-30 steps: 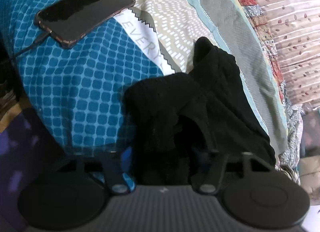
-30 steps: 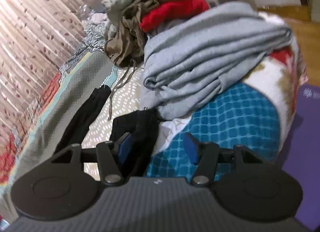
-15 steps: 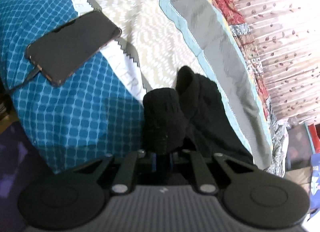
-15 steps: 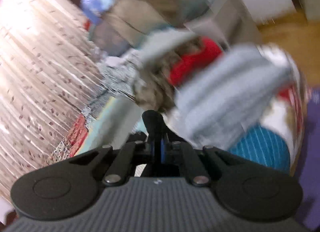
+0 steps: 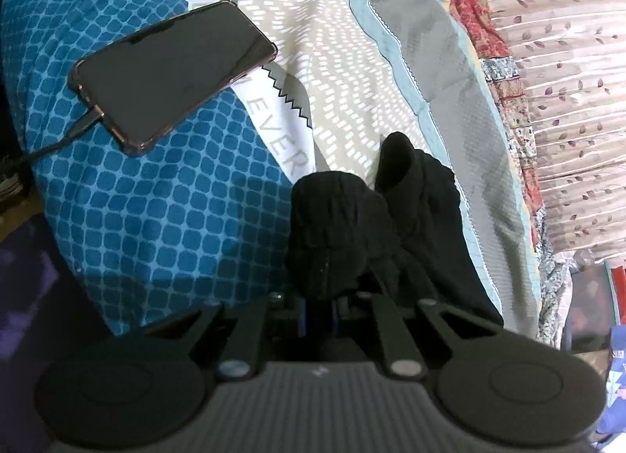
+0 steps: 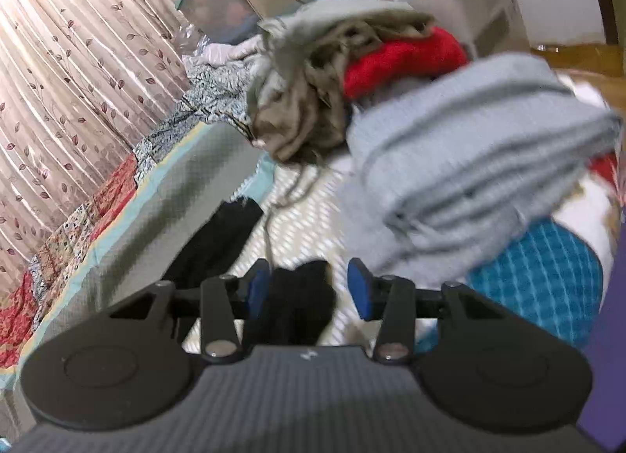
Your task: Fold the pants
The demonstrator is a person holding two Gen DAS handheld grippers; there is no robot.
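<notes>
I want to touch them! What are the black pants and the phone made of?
The black pants look like soft, matte ribbed knit, maybe cotton or wool; fine ridges show. The phone has a glossy, probably glass front that reflects light, and a shiny brownish case rim, likely plastic.

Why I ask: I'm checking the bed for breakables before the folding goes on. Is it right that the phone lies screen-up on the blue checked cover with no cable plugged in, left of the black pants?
Not quite: a cable is plugged into the phone. The left wrist view shows it running from the phone's lower end. The rest holds: the phone lies screen-up on the blue checked cover, left of the black pants.
</notes>
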